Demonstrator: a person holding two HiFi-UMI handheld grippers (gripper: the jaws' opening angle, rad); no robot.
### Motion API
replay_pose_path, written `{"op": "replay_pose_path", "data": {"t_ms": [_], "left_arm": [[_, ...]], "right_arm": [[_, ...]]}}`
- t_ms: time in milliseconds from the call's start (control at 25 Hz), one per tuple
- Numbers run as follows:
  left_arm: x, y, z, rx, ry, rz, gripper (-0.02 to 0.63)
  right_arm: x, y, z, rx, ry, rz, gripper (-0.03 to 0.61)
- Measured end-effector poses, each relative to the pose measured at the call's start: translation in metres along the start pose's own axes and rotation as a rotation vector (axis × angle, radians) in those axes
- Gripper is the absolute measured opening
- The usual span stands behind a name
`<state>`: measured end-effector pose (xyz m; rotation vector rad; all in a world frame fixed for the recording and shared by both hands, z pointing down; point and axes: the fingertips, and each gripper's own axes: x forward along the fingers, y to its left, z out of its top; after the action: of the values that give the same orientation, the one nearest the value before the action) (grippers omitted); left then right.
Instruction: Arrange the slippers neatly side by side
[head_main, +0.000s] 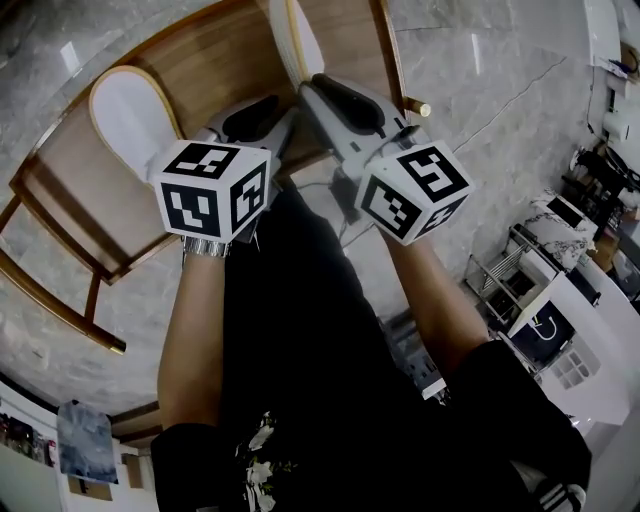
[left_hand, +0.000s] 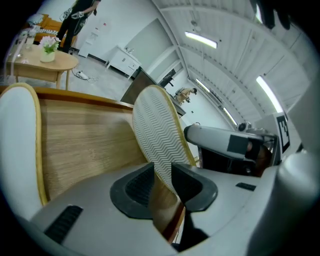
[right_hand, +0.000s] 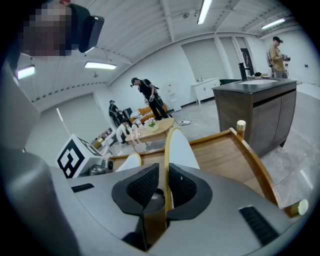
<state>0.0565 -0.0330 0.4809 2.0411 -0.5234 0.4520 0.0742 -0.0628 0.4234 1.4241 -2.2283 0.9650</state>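
Right gripper (right_hand: 164, 175) at the near edge of the wooden rack (head_main: 205, 75), jaws a little apart, with the tan rim of the upright slipper (right_hand: 182, 147) between the pads: close against the right-hand pad, clear of the other, so not clamped. Left gripper (left_hand: 162, 175) just beside it, jaws set wider and pressing on nothing; near tip of the same slipper's zigzag sole in the gap, contact impossible to judge. Marker cubes of the two near each other but apart.

Upright slipper on its long edge toward the middle of the board, sole toward the left gripper, white face toward the right one. Second slipper (head_main: 128, 112), white with a tan rim, lying at the left end of the board, well apart from the first. Between the two, only bare wood grain. Right of the upright slipper, more bare board as far as a raised rail (right_hand: 260, 167), with a pale-tipped post (right_hand: 241, 125) at its far end and another at its near end. Along the far side, a raised wooden edge (left_hand: 80, 95).

Beyond the rails, grey marble floor (head_main: 500, 80) open around the rack. Farther off, a dark counter (right_hand: 255, 115) to the right, a round table (left_hand: 42, 62) with flowers, and people standing well away.
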Motion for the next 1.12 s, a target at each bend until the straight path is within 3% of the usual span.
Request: {"op": "replay_pose_path", "data": {"t_ms": [200, 480, 640, 880, 1120], "left_arm": [[-0.009, 0.005, 0.0, -0.019, -0.009, 0.007, 0.098], [-0.02, 0.013, -0.007, -0.024, -0.004, 0.014, 0.098], [-0.023, 0.02, -0.009, -0.042, -0.009, 0.026, 0.098], [-0.04, 0.026, -0.011, -0.074, -0.036, 0.06, 0.098], [-0.045, 0.033, -0.01, -0.103, -0.057, 0.069, 0.098]], "right_arm": [[0.004, 0.01, 0.004, 0.092, -0.05, 0.078, 0.047], [0.011, 0.013, 0.008, 0.079, -0.077, 0.103, 0.046], [0.016, -0.004, 0.014, 0.005, -0.056, 0.08, 0.053], [0.02, -0.014, 0.014, -0.184, 0.052, 0.096, 0.104], [0.037, -0.013, 0.004, -0.218, 0.104, 0.123, 0.106]]}}
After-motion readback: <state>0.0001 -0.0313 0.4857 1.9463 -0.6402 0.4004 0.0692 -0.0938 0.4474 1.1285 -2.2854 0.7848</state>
